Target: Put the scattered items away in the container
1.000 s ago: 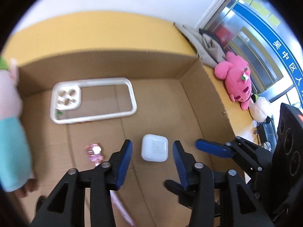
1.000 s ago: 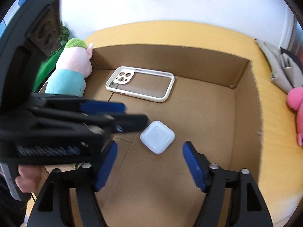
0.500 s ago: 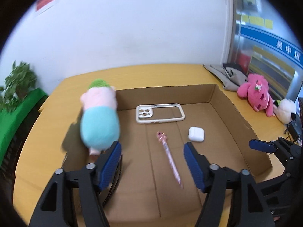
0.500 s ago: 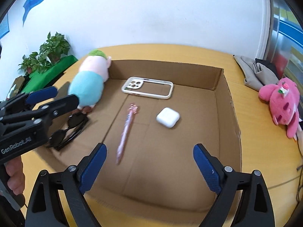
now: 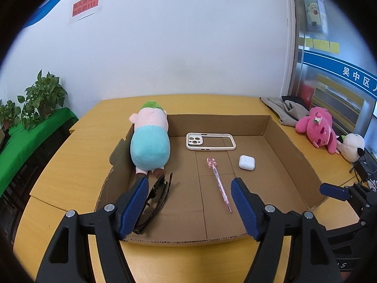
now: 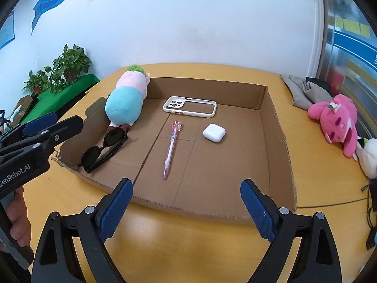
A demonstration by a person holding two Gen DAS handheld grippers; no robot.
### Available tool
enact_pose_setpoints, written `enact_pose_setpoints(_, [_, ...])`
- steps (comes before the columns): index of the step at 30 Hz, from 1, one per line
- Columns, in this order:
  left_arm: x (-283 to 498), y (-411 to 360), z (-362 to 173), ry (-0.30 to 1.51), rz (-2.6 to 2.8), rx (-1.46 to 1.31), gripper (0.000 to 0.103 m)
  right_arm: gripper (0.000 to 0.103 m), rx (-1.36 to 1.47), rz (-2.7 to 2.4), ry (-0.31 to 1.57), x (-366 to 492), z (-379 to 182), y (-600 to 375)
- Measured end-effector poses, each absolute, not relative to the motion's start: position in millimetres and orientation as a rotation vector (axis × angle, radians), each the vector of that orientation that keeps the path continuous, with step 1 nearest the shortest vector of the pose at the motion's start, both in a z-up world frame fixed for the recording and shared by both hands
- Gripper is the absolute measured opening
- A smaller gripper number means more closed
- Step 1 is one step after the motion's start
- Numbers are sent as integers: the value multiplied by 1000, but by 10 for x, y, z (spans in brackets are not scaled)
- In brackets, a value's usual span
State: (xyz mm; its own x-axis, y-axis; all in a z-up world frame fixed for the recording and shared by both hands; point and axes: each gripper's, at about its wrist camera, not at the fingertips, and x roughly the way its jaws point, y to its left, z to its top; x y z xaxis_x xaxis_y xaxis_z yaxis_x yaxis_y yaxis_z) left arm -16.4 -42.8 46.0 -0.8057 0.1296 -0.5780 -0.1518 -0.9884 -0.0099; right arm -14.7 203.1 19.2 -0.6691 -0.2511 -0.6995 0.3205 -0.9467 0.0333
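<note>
Both grippers, left gripper (image 5: 189, 202) and right gripper (image 6: 186, 206), hang spread wide and empty before the cardboard box (image 6: 278, 141) on the bench (image 6: 188, 243); earbud case (image 6: 214, 133), pen (image 6: 171, 146), sunglasses (image 6: 103, 149) lie inside

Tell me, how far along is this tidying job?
It looks nearly finished. The shallow cardboard box already holds a pink-and-teal plush pig, black sunglasses, a white phone case, a pink pen and a white earbud case. The left gripper and right gripper are open, holding nothing. Nothing obvious remains.

Office-like room: wall notice (image 5: 85, 6), potted plants (image 5: 42, 97), wooden table (image 5: 70, 165).
</note>
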Motion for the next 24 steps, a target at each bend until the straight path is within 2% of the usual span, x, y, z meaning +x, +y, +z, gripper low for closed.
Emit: enact_pose_setpoints(24, [202,-421,243,51,2846,-936,72,95,1011,-2664,148,279,156,2075])
